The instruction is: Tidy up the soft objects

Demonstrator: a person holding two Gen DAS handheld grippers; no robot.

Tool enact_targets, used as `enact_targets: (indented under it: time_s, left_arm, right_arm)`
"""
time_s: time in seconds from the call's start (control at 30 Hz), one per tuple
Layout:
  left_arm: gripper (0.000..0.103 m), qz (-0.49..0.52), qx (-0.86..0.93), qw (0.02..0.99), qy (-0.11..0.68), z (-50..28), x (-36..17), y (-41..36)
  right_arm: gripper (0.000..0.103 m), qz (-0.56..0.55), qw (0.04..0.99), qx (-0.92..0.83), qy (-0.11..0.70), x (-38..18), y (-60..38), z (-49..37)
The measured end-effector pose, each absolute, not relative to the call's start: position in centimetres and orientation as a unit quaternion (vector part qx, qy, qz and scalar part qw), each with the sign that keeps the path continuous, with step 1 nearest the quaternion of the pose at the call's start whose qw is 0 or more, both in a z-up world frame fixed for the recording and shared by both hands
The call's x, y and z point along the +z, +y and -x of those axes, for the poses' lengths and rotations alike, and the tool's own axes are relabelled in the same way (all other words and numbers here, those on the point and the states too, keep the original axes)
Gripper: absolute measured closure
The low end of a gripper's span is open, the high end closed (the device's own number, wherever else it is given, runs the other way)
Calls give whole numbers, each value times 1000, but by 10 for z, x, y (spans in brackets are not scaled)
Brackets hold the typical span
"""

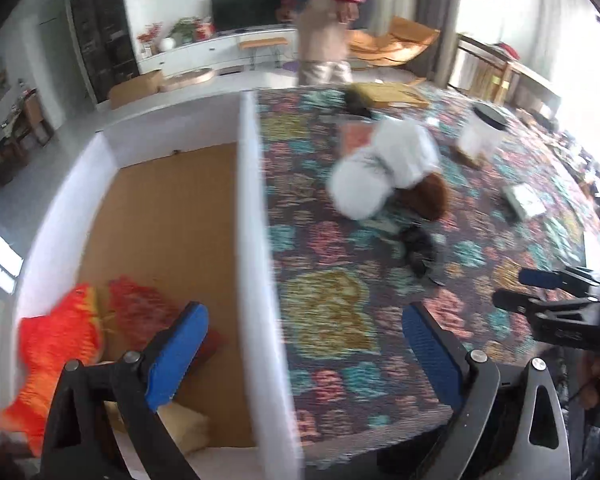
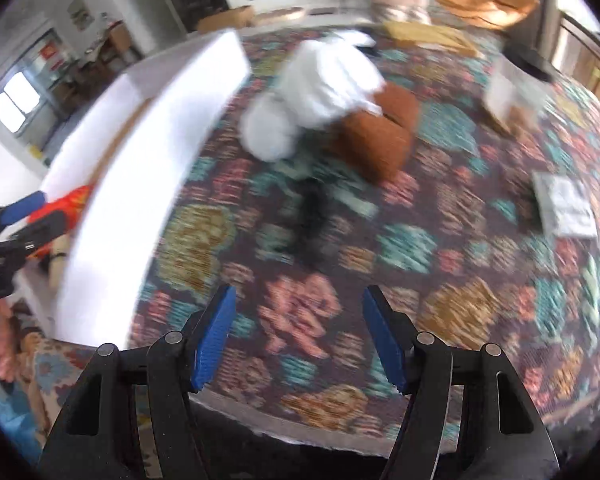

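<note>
Orange fish toy [image 1: 56,344] already in box [image 1: 256,240]; white/brown plush [image 1: 384,176] & black item beside box left; both tongs, left [image 1: 304,356] & right [image 2: 296,336], gaping, empty.

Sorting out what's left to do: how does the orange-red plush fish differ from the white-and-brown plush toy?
The orange-red plush fish already lies inside the white-walled box, by its near corner; the white-and-brown plush toy lies out on the patterned tablecloth. The fish is flat and bright orange with scale markings; the toy is bulkier, mostly white with brown parts. Neither is held: both grippers are open and empty.
</note>
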State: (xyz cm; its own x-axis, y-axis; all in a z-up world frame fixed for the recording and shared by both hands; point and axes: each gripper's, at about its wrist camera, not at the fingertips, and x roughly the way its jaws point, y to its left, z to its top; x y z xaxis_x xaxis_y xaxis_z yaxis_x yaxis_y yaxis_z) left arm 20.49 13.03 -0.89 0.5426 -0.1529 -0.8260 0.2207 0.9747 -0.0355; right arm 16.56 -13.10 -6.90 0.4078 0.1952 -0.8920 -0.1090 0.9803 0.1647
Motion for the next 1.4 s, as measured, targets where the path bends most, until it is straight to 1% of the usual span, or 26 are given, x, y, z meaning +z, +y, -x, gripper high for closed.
enact_targets:
  time_s: [0.1, 0.2, 0.33, 0.4, 0.5, 0.53, 0.57, 0.6, 0.7, 1.1, 1.4]
  left_arm:
    - [3, -45, -189, 850, 490, -201, -43, 54]
    - [3, -54, -240, 827, 506, -205, -84, -5]
    - [3, -83, -262, 808, 521, -222, -122, -58]
    - [3, -91, -265, 807, 521, -232, -129, -75]
    - [3, -105, -257, 815, 509, -241, -134, -90]
    - [3, -112, -251, 817, 507, -244, -135, -94]
    - [0, -123, -248, 817, 507, -246, -138, -99]
    - [0, -143, -242, 817, 503, -247, -142, -105]
    - [0, -142, -244, 819, 500, -248, -143, -103]
    - [0, -139, -241, 826, 491, -245, -140, -99]
    - [0, -141, -240, 823, 495, -247, -139, -101]
  right_arm:
    - [34, -92, 840, 5, 535, -95, -188, -155]
    - [34, -137, 841, -65, 519, -108, -227, -146]
    - [34, -152, 839, -118, 509, -119, -252, -145]
    - [34, -160, 842, -138, 497, -122, -264, -146]
    - [34, -172, 847, -145, 482, -125, -277, -154]
    - [32, -173, 847, -147, 481, -126, -280, -156]
    - [30, -172, 848, -147, 480, -128, -281, -158]
    - [27, -167, 850, -147, 478, -129, -281, -161]
    - [20, -159, 853, -143, 475, -132, -280, -165]
    - [19, -127, 855, -151, 479, -134, -269, -164]
    - [18, -124, 855, -151, 480, -135, -268, -163]
